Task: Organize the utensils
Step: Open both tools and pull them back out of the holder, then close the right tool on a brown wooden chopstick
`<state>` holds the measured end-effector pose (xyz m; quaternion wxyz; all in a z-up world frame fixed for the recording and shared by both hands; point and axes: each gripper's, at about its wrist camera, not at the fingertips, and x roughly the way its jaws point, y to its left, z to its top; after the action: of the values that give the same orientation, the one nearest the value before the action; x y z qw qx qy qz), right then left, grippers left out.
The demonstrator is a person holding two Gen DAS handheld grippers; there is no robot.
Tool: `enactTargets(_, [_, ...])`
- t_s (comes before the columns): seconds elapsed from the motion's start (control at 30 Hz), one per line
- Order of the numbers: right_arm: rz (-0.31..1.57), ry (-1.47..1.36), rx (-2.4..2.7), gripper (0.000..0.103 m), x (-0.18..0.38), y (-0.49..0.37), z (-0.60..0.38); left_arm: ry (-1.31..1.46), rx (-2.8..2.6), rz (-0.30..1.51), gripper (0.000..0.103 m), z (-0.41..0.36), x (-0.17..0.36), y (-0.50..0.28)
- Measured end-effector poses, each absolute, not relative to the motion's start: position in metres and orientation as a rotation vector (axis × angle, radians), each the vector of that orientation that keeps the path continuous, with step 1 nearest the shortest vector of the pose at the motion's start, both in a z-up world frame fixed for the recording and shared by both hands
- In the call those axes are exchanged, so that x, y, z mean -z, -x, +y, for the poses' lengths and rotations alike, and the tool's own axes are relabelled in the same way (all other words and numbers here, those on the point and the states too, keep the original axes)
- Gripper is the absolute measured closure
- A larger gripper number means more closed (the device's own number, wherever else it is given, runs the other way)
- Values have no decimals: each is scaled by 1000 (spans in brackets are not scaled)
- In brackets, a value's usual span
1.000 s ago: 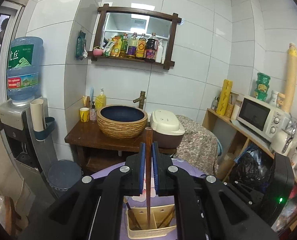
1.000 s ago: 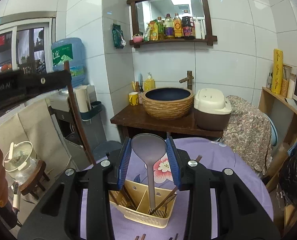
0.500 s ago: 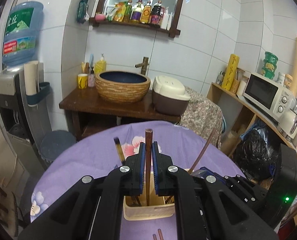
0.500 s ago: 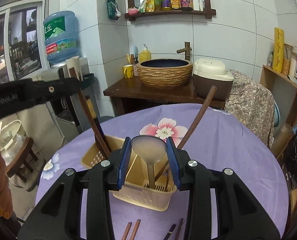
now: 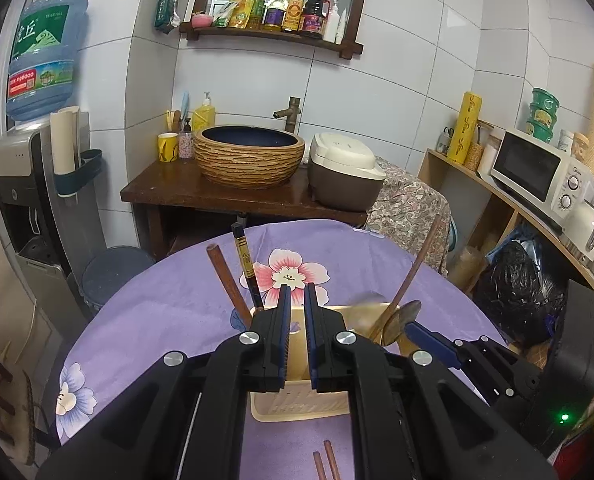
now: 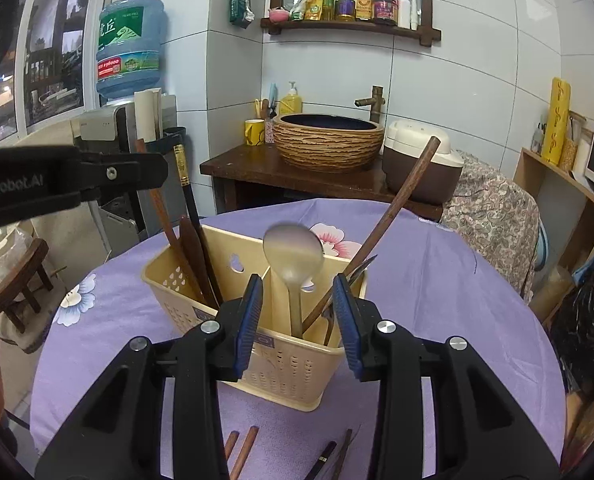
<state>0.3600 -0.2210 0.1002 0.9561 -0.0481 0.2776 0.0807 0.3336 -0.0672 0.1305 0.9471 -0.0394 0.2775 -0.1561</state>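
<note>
A cream slotted caddy stands on the table. My right gripper hovers over its near side, jaws opening, pads clear of the metal spoon between them. The spoon stands bowl up in the caddy, beside a long wooden handle leaning right. My left gripper is over the caddy with its jaws almost together and nothing showing in the gap. A brown chopstick and a black chopstick lean in the left compartment. The left gripper also shows at the left of the right wrist view.
Loose brown chopsticks and dark ones lie on the purple flowered tablecloth in front of the caddy. Behind the table are a sink stand and rice cooker; a water dispenser stands left, a microwave shelf right.
Both grippers have sunk toward the caddy. The brown chopstick has left the left jaws and leans in the caddy. The right jaws have widened off the spoon, which now stands in the caddy.
</note>
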Motion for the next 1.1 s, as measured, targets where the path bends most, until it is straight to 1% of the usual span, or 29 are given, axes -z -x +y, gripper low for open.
enactTargets(0.07, [538,102,-158,52,-103,-354,-222,85,321,546,87,-64,-135,-325])
enactTargets(0.13, [522,96,-160,51,-106,-346,-226,85,309,508,65,-58,-140,-312])
enactTargets(0.2, [510,84,-164,51,-110,-338,-230,83,297,472,54,-53,-143,-297])
enactTargets(0.23, [499,76,-163,51,-113,-329,-233,79,293,461,50,-51,-143,-291])
enactTargets(0.27, [489,76,-160,51,-114,-323,-235,69,287,452,48,-48,-142,-282])
enactTargets(0.33, [482,86,-148,51,-116,-307,-240,55,284,452,35,-45,-138,-269])
enactTargets(0.37, [485,93,-135,51,-115,-300,-242,46,286,457,33,-43,-134,-260])
enactTargets(0.5, [511,117,-89,51,-106,-268,-253,15,288,490,29,-37,-113,-236])
enactTargets(0.6, [566,127,-76,51,-91,-247,-261,-3,274,531,29,-33,-88,-220])
enactTargets(0.87, [760,16,-29,51,-31,-207,-292,5,214,692,30,-28,-14,-197])
enactTargets(0.9, [776,3,-25,51,-24,-203,-295,9,213,714,30,-30,-4,-195])
enactTargets(1.0, [824,-18,-22,51,-7,-194,-297,25,232,764,36,-33,14,-190])
enactTargets(1.1, [852,-14,-35,51,5,-186,-291,26,247,784,41,-40,22,-186])
